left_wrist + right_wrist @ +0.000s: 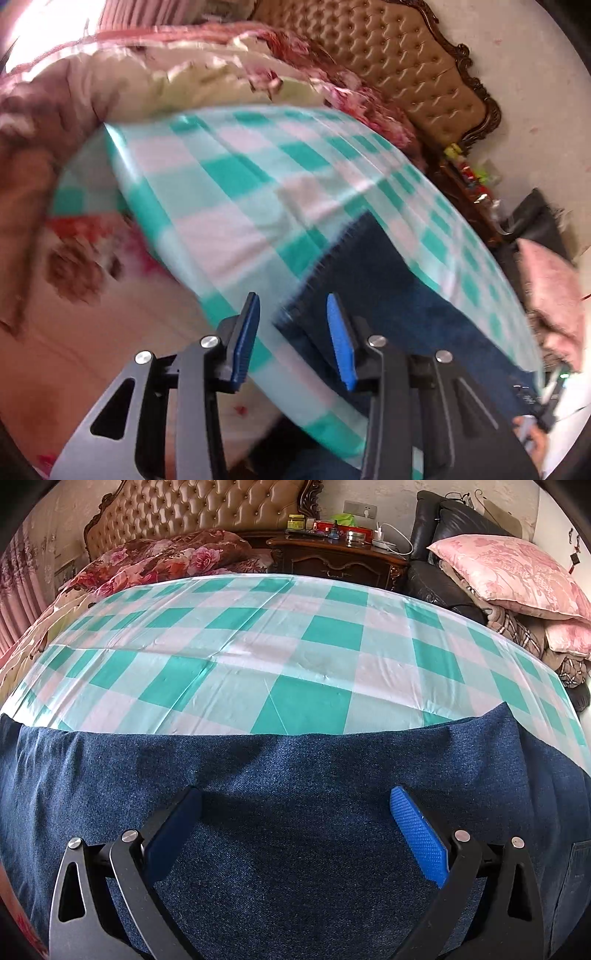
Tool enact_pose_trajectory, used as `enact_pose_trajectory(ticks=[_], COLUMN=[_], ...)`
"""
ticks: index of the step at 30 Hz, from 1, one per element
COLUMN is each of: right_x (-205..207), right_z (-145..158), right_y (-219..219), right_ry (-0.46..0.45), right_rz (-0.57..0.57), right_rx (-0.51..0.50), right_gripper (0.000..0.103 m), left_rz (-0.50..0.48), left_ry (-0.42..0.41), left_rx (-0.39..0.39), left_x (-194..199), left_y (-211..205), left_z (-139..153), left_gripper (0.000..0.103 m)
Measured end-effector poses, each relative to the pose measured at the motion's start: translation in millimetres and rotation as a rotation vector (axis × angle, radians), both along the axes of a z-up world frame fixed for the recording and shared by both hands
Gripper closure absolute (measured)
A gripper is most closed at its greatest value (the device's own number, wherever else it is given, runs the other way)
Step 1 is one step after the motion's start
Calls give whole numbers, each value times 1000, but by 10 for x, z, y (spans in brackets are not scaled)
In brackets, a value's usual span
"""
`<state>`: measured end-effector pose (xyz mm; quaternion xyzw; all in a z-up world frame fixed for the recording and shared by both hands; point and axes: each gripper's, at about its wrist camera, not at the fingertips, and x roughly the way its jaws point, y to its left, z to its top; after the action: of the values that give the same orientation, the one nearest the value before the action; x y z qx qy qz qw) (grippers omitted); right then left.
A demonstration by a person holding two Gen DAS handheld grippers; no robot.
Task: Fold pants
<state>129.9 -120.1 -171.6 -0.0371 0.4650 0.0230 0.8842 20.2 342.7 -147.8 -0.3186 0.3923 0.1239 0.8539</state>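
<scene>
My left gripper (291, 332) hovers half-open, empty, at the pants (369, 273) hem; right gripper (295, 827) gapes wide over denim. Pinch hem squarely, fold evenly

Matt dark-blue denim pants (295, 812), coarse weave; smooth checked cotton sheet (258, 646) with a slight sheen; glossy tufted leather headboard (207, 509); polished carved-wood nightstand (340, 561); satiny pink pillow (509, 572).

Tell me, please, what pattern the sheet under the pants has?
The sheet is checked in teal, pale mint and white; the right wrist view shows it best.
</scene>
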Motion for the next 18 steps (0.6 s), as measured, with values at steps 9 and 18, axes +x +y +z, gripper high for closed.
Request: enact_pose_trajectory(ticks=[9,18], right_x=[-756,-1594], right_z=[456,344], right_y=[119,616], right_ry=[-52,5], right_rz=[183,406], right_rx=[118,8], right_gripper=[23,47], left_rz=[6,-4], left_ry=[-27,-59], left_rx=[-98,-253], left_x=[3,-109], left_y=[-58,-2], left_z=[-46,-243], left_gripper=[97,94])
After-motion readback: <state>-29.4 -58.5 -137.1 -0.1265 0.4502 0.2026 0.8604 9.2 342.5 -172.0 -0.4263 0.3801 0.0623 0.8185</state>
